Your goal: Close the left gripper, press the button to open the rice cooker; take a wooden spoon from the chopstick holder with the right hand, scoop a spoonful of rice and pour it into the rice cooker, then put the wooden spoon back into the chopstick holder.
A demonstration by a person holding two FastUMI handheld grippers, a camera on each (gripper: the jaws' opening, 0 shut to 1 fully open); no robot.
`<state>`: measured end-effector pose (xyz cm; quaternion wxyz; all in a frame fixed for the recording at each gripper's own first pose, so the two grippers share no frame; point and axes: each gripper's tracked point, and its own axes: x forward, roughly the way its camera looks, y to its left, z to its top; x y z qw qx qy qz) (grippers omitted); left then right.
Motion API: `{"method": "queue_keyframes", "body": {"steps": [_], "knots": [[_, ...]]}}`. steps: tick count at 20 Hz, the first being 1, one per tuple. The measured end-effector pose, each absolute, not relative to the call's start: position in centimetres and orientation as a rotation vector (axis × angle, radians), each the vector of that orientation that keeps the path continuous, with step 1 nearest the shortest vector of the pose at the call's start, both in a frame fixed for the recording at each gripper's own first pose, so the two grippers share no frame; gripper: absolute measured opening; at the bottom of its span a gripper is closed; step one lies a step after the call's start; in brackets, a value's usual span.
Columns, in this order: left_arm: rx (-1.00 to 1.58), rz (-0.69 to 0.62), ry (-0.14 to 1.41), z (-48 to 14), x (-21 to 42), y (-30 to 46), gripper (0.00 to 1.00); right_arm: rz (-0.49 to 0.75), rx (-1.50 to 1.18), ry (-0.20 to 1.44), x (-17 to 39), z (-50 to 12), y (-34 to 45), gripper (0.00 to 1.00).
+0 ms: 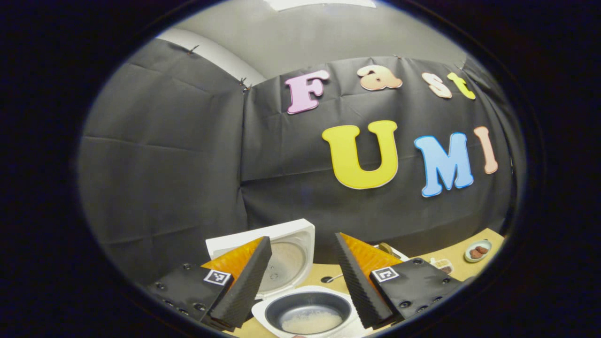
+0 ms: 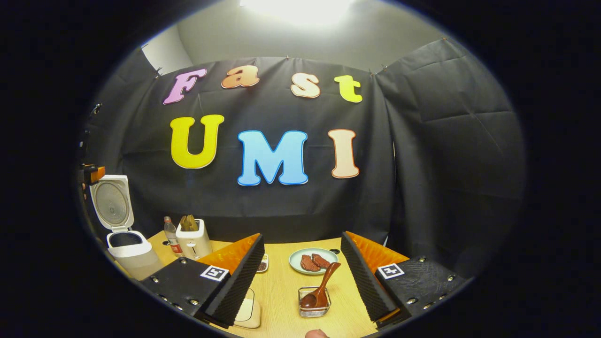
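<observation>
The white rice cooker stands open just below my left gripper, its lid raised behind the dark inner pot, which has a thin layer of rice in the bottom. My left gripper is open and holds nothing. In the right gripper view the same cooker sits at the far left of the table with its lid up. The wooden spoon stands bowl-down in the wire chopstick holder, handle leaning up and right. My right gripper hangs open above and around it, touching nothing.
A plate with brown food lies behind the holder. A toaster with bread and a small bottle stand beside the cooker. A white container sits under the right gripper's left finger. The other gripper's edge shows above the cooker lid.
</observation>
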<state>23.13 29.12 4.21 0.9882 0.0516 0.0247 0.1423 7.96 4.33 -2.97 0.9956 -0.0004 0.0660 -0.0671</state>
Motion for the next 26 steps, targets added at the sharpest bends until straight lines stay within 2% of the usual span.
{"method": "queue_keyframes", "body": {"steps": [8,12,19,26], "knots": [[0.129,0.377,0.079,4.8,30.6,35.4,0.94,-0.178,-0.013,0.16,6.0,-3.8,3.5,0.99],[0.13,0.431,0.148,3.5,34.0,38.8,0.94,-0.183,-0.017,0.162,5.5,-3.9,3.3,0.99],[0.06,0.485,0.282,-0.3,36.1,41.4,0.93,-0.155,-0.024,0.175,5.2,-4.3,3.8,0.99],[0.002,0.476,0.299,-0.7,36.0,41.0,0.94,-0.129,-0.021,0.152,5.8,-3.6,2.6,0.99]]}}
